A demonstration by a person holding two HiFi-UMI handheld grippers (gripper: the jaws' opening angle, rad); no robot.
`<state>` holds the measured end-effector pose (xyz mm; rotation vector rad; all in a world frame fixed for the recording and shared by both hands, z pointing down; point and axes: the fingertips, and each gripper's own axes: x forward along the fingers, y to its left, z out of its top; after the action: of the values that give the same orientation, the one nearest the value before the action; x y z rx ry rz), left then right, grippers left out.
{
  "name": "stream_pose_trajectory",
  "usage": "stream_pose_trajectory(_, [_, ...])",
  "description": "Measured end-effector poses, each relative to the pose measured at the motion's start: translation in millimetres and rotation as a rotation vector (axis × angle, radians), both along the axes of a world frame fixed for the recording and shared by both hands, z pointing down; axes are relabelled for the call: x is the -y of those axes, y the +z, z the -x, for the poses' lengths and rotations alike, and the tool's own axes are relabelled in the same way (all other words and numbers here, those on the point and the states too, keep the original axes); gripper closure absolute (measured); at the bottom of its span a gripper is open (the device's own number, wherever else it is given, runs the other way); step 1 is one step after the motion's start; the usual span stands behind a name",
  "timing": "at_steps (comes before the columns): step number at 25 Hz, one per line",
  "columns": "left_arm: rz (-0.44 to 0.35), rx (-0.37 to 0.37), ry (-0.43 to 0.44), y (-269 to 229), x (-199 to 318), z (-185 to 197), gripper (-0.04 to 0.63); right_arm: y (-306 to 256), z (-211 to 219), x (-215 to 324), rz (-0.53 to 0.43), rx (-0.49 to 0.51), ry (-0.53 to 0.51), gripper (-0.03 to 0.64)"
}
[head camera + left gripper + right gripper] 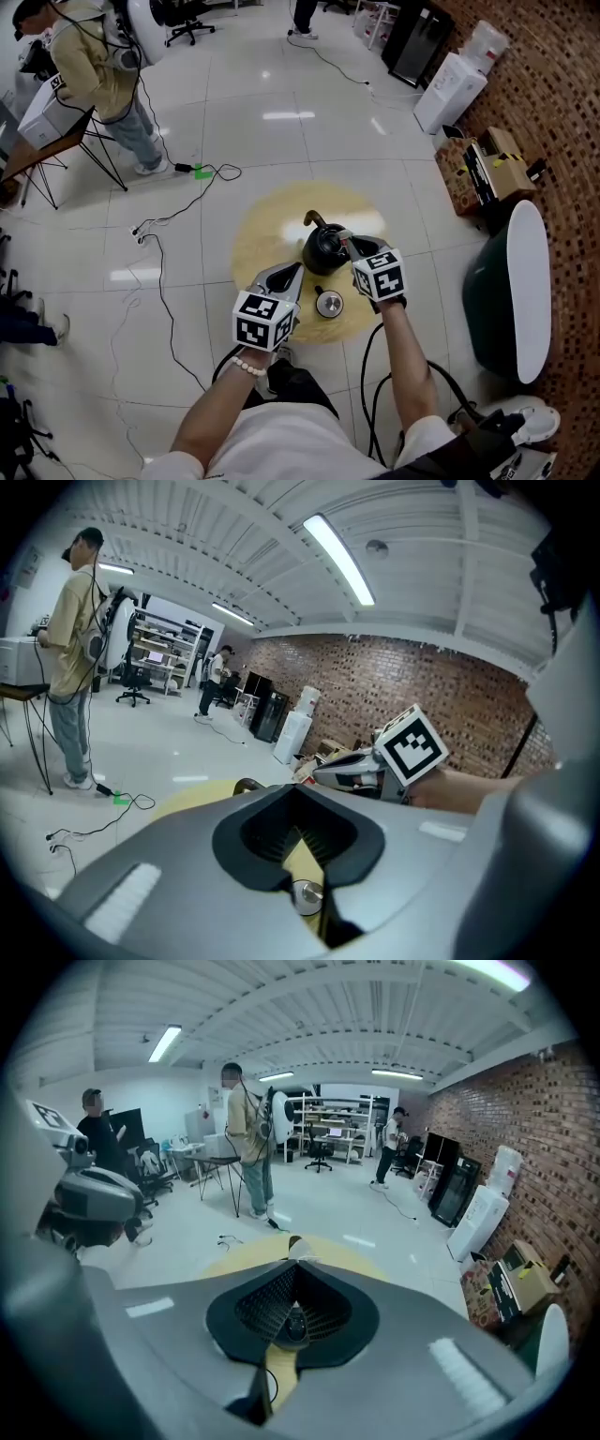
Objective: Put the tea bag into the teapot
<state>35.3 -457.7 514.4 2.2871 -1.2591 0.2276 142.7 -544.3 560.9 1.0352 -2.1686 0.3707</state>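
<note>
Left gripper (299, 269), lower centre, is pressed together and empty. Right gripper (345, 240) pinches what looks like the tea bag (298, 1244) over the open teapot (322, 253); lid (329, 303) off, drop remaining.

No legible text or labels.

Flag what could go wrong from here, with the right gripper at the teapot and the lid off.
1. The right gripper is shut on what looks like the tea bag, a small white piece held only at the jaw tips; it may slip and miss the opening.
2. That gripper is close to the teapot; a nudge could shift the pot on the table.
3. The lid lies loose beside the left gripper, which could knock it.
</note>
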Motion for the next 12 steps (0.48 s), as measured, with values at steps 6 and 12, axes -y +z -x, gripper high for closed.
stream_pose_trajectory(6, [0.032,-0.011,-0.016,17.8,-0.4,-1.2,0.583,45.9,0.3,7.7,0.092,-0.136,-0.055,0.614])
stream_pose_trajectory(12, [0.055,-0.015,-0.032,31.5,-6.4,4.7,0.583,69.4,8.0,12.9,0.124,-0.217,-0.101,0.614])
